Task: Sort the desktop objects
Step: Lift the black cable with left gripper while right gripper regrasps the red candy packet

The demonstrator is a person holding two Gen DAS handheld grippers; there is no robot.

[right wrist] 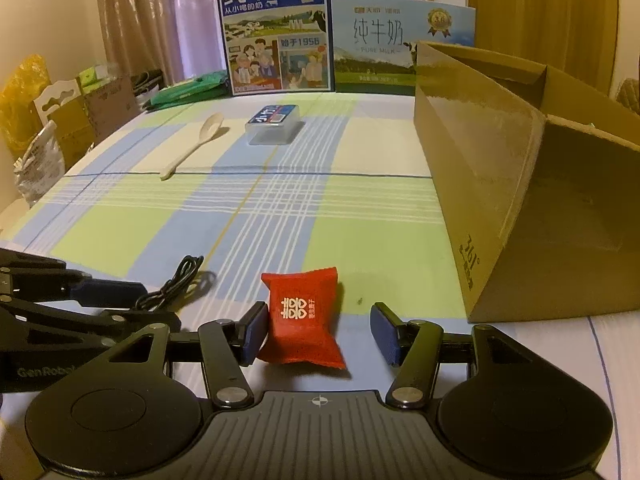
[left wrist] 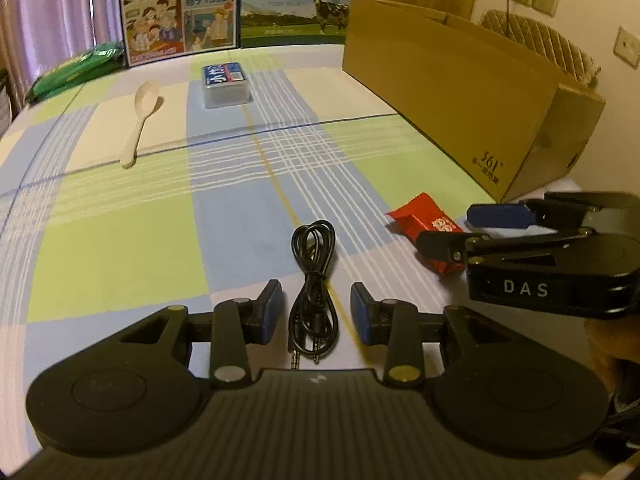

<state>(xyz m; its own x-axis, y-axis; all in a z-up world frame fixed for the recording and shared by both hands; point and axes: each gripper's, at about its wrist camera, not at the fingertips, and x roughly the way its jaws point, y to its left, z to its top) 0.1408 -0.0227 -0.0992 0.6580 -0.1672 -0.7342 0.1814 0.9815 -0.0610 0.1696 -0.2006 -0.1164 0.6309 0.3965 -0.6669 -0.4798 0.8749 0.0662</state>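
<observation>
The left tool (left wrist: 316, 312) is held apart astride the cable (left wrist: 312, 280); the right tool (right wrist: 318, 334) is held apart astride the packet (right wrist: 302, 320), ready for closing.

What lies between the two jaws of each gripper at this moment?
In the left wrist view, the coiled black cable lies between the open jaws of the left gripper. In the right wrist view, the red packet lies between those of the right gripper.
</observation>
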